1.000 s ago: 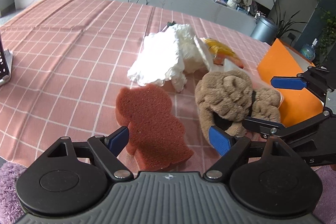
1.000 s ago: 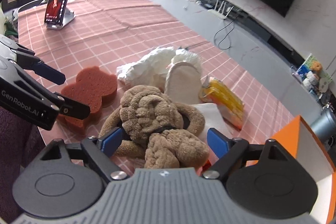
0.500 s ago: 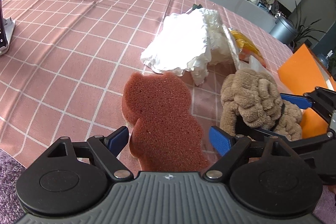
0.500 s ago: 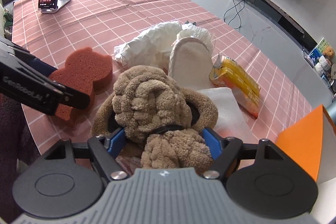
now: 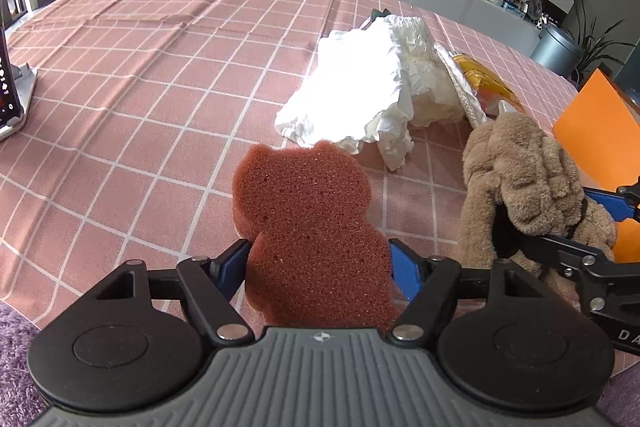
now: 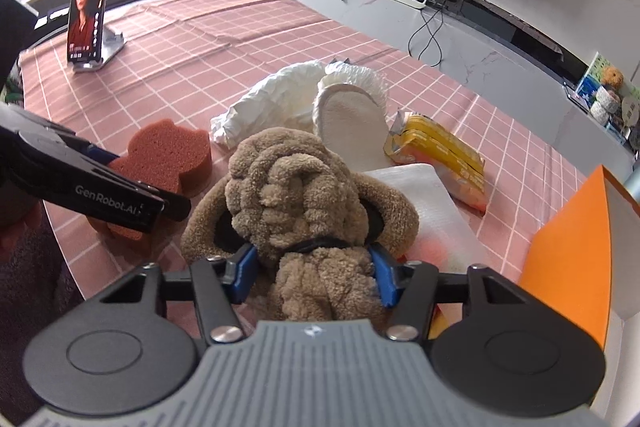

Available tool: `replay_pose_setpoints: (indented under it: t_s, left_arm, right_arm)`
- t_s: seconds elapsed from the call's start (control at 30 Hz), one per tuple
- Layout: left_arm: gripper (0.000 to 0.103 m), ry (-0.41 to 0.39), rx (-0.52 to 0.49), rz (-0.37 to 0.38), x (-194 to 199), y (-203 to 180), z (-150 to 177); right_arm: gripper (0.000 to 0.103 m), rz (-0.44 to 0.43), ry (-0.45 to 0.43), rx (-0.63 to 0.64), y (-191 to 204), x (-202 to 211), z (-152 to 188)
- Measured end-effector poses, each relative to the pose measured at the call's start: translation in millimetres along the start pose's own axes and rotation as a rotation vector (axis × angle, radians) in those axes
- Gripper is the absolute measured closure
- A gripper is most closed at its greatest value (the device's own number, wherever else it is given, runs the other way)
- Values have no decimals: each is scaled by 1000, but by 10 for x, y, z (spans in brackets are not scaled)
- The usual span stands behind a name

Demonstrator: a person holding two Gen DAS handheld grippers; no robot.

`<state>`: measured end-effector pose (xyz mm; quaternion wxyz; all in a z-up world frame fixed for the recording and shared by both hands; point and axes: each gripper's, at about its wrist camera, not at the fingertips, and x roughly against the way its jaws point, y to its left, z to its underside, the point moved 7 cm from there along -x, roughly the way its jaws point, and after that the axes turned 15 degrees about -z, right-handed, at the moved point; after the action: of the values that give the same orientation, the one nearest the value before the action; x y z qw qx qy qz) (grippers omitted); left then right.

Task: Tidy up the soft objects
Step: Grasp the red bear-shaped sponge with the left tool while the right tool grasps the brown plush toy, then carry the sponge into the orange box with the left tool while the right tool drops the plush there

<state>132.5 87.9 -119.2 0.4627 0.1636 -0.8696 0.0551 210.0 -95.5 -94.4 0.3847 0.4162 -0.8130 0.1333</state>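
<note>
A reddish-brown bear-shaped sponge [image 5: 304,211] lies on the pink checked tablecloth [image 5: 160,75] near its front edge. My left gripper [image 5: 318,263] has its blue pads against the sponge's narrow waist, and its jaws are closing. To the right lies a tan plush dog [image 5: 520,171]. The right gripper [image 6: 312,271] is closing its jaws on the plush dog [image 6: 288,187], with the pads pressed into its body just behind the collar. In the right wrist view the sponge [image 6: 172,155] sits at the left, partly behind a left finger [image 6: 120,195].
Behind the toys lie a crumpled white cloth [image 5: 360,99], a pale slipper sole [image 6: 348,119], a yellow packet [image 6: 440,151] and a folded white towel [image 6: 420,195]. An orange box [image 6: 568,259] stands at the right. A phone on a stand [image 6: 86,19] is at the far left.
The left gripper moved forward and down over the sponge and narrowed onto its waist. The right gripper's pads closed in from beside the plush dog onto its body.
</note>
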Motion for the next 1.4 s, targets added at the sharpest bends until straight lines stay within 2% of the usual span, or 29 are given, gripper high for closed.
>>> replay_pose_setpoints:
  t_s: [0.3,0.53,0.73,0.9,1.17,1.4]
  left_arm:
    - [22,-116,33,21,325,74,-110]
    - [22,-197,40,63,683,52,-207]
    - [22,-260,27,128,985,-93,-286]
    - [22,-318,-27,187,1220,-346,-345]
    - [22,-398,-205,326,1528,-1140,-404]
    - [22,-428,-333,452,1722,-1915,-420]
  right_arm:
    - [49,-1,-156,-103,45,384,-88]
    - [48,-16,-297,-301,-128,797,-114]
    - [48,-63,-396,-464,-276,1131,-44]
    - [48,-135,-462,-598,-374,1343,48]
    - [48,22,-515,-601,-568,1933,202]
    - [48,203,-462,-585,-825,2409,544]
